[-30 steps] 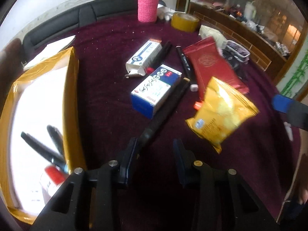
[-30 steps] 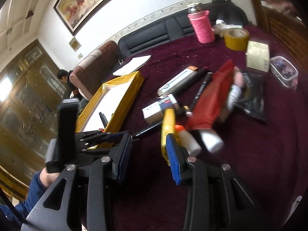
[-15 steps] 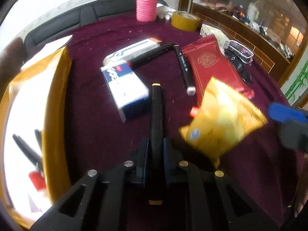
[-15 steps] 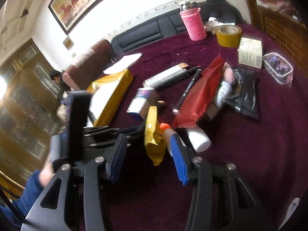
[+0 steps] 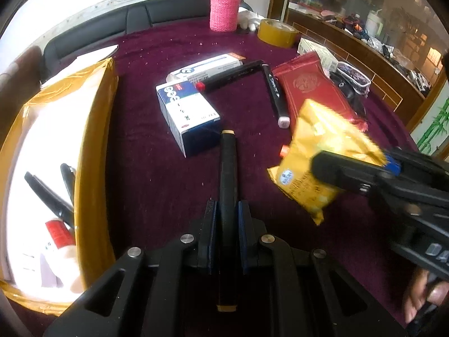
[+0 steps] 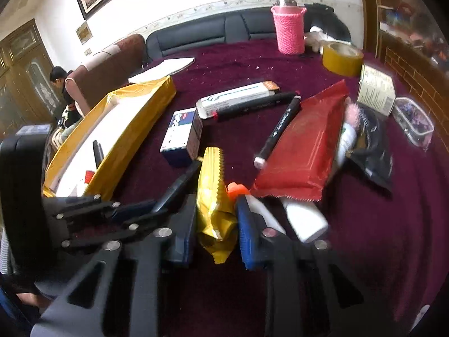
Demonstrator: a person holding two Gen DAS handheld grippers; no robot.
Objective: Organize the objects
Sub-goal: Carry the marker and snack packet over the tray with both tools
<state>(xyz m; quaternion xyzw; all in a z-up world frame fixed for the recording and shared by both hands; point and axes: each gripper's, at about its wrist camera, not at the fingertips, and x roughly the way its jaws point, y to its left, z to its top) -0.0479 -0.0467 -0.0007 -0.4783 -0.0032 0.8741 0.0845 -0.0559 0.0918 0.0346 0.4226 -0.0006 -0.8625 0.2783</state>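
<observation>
Left gripper [image 5: 226,233]: jaws closed tight on a black marker [image 5: 228,185]; the marker lies straight between the pads, its tan-tipped end pointing out toward the blue-and-white box [image 5: 190,118]; it looks lifted clear of the cloth, though I cannot tell for sure.
Right gripper [image 6: 216,224]: jaws have just been closing; the yellow snack bag [image 6: 214,196] stands between the blue pads, which seem to press its crumpled sides; the grip looks light.
Step in hand: both hands picking up at once; marker secured, bag being taken.
Gold tray [image 5: 95,140]: on the left, just beside the left gripper; two dark pens [image 5: 49,193] and a red-capped glue bottle [image 5: 60,238] already lie inside.
Next move, as I judge: carry the marker left and over the tray wall, lay it by the pens, then release; the bag needs a firmer pinch first, being slippery and soft.
Farther on the maroon cloth [image 6: 378,238]: red packet [image 6: 306,146], two more markers, a long white box, tape roll [image 6: 341,59], pink-sleeved flask [image 6: 289,28]; all unsorted.
</observation>
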